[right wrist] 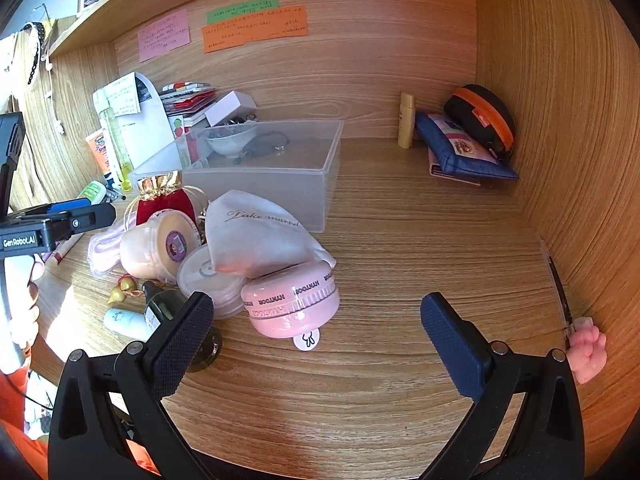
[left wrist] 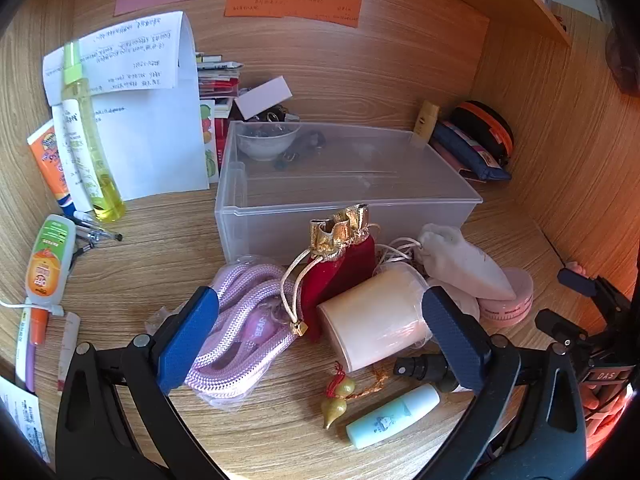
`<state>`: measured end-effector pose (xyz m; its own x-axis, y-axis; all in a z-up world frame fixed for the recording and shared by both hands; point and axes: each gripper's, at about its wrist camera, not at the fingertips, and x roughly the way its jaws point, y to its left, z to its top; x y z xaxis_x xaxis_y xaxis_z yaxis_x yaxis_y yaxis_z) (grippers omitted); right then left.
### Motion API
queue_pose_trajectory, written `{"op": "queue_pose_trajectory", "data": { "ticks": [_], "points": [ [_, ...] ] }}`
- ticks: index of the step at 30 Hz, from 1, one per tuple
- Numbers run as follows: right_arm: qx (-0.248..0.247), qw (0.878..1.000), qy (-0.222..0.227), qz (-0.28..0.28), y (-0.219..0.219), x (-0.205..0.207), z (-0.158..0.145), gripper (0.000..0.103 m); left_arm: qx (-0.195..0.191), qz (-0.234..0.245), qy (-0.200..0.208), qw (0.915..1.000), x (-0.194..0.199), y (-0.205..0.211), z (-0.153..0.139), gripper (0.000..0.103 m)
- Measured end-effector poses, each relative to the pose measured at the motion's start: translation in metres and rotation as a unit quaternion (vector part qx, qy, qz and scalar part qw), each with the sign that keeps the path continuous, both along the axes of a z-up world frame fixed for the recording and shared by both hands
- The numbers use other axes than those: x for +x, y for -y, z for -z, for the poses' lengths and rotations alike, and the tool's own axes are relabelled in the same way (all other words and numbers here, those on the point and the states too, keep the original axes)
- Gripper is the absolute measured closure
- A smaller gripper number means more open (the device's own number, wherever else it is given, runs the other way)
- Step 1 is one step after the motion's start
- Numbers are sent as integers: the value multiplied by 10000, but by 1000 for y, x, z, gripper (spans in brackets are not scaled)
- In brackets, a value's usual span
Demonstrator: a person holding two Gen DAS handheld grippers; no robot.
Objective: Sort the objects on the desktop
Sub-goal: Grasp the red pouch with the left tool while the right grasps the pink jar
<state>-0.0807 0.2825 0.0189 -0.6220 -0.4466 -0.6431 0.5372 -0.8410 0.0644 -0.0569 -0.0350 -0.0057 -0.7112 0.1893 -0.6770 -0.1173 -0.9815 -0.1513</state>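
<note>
Bowl (left wrist: pixel 267 141) inside bin (left wrist: pixel 348 204), pouches (left wrist: pixel 340 256) before bin, round case (right wrist: pixel 294 304) right of jar (right wrist: pixel 160 246)

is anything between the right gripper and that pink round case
No. The right gripper is open above bare desk, and the pink case lies just ahead of its left finger, its near side clear. Only a white pouch leans on its far top.

Right gripper (right wrist: pixel 316 320) over bare bench (right wrist: pixel 400 240), jaws spread wide, nothing between them. Near left fingertip: pink round case (right wrist: pixel 290 304), partly under a white cloth pouch (right wrist: pixel 256 232). Behind these, clear plastic bin (right wrist: pixel 280 168) holding a small bowl (right wrist: pixel 230 138). At back right corner: blue pouch (right wrist: pixel 460 152), black-and-orange case (right wrist: pixel 484 116), yellow tube (right wrist: pixel 406 126) upright.
</note>
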Motion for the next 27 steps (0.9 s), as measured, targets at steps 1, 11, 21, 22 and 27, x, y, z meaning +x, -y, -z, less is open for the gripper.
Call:
{"op": "queue_pose_trajectory", "data": {
  "ticks": [1, 11, 21, 22, 27],
  "points": [
    [-13, 10000, 59, -13, -1, -2, 2, 0, 52, 12, 50, 10000, -4, 1, 1, 0],
    [-19, 9985, 421, -346, 10, -14, 18, 6, 203, 145, 320, 9992, -34, -3, 17, 22],
    [157, 9971, 436, -600, 26, -21, 26, 25, 259, 122, 434, 9986, -53, -6, 22, 34],
    [172, 9968, 458, -625, 28, -23, 27, 26, 267, 109, 474, 9985, -56, -7, 24, 43],
    [167, 9964, 508, -656, 33, -29, 30, 38, 254, 64, 639, 9976, -63, -13, 33, 72]
  ]
}}
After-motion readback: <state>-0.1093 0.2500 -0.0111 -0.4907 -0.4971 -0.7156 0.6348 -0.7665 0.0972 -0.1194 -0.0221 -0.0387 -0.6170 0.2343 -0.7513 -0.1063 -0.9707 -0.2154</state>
